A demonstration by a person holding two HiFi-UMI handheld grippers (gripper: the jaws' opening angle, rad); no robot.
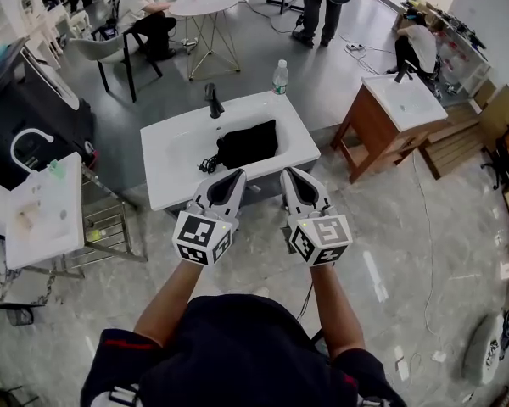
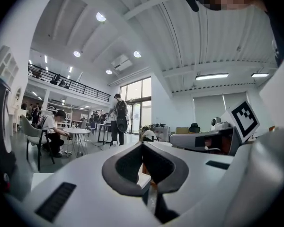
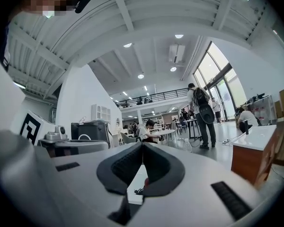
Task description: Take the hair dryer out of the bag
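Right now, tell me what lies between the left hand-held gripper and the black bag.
Head view: only a bare strip of the white sink lies between the left hand-held gripper and the black bag.

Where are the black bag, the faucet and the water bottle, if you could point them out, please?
black bag [image 1: 248, 142]: head view, middle of its fabric, in the basin.
faucet [image 1: 213, 100]: head view, on its dark upright body.
water bottle [image 1: 280, 80]: head view, on its clear body below the cap.
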